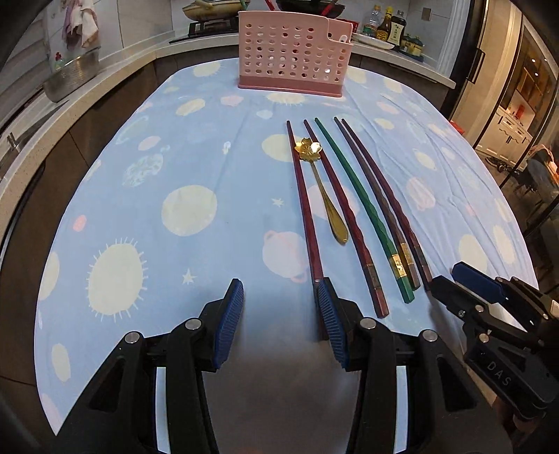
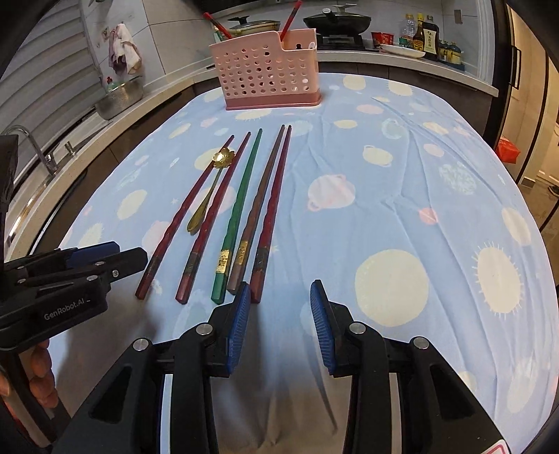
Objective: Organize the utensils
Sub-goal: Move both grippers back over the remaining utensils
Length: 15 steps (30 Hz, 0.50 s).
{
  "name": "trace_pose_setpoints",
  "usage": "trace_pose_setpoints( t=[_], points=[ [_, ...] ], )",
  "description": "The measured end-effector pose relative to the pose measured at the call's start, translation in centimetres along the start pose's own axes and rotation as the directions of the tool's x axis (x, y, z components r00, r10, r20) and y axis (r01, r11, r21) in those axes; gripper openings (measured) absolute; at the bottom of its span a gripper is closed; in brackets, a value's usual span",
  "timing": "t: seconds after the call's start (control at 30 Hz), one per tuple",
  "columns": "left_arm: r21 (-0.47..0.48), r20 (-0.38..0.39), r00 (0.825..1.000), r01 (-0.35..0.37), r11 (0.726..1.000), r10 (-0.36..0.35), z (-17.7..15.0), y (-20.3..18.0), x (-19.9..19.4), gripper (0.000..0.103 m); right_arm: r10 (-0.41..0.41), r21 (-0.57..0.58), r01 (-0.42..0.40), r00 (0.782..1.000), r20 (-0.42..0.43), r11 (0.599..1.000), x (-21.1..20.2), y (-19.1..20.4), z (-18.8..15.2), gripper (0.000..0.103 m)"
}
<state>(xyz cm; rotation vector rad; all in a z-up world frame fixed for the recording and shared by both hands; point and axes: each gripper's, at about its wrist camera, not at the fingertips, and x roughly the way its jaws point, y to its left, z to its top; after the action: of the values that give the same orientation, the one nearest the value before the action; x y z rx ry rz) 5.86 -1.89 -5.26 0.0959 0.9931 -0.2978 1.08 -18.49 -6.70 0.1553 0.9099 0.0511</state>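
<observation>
Several chopsticks lie side by side on the blue tablecloth (image 1: 195, 146): dark red ones (image 1: 303, 195), a green one (image 1: 363, 209) and brownish ones (image 1: 380, 206). A gold flower-bowl spoon (image 1: 323, 188) lies between the two left red chopsticks. They also show in the right wrist view: the green chopstick (image 2: 237, 213) and the spoon (image 2: 206, 199). A pink perforated utensil holder (image 1: 293, 59) (image 2: 267, 70) stands at the table's far end. My left gripper (image 1: 279, 314) is open, its right finger at the end of the leftmost red chopstick. My right gripper (image 2: 281, 314) is open, just right of the chopstick ends.
A kitchen counter runs around the back with pans on a stove (image 2: 335, 21), sauce bottles (image 1: 391, 28), a metal bowl (image 2: 120, 97) and a sink tap (image 2: 31, 146) at left. The tablecloth (image 2: 419, 195) spreads to the right of the chopsticks.
</observation>
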Motion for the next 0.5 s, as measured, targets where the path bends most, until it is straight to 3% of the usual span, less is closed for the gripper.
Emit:
trace_pose_setpoints(
  t=[0.5],
  points=[
    [0.04, -0.006, 1.0, 0.012, 0.999, -0.011, -0.5, -1.3, 0.9, 0.039, -0.008, -0.04, 0.009, 1.0, 0.006, 0.999, 1.1, 0.6, 0.4, 0.014]
  ],
)
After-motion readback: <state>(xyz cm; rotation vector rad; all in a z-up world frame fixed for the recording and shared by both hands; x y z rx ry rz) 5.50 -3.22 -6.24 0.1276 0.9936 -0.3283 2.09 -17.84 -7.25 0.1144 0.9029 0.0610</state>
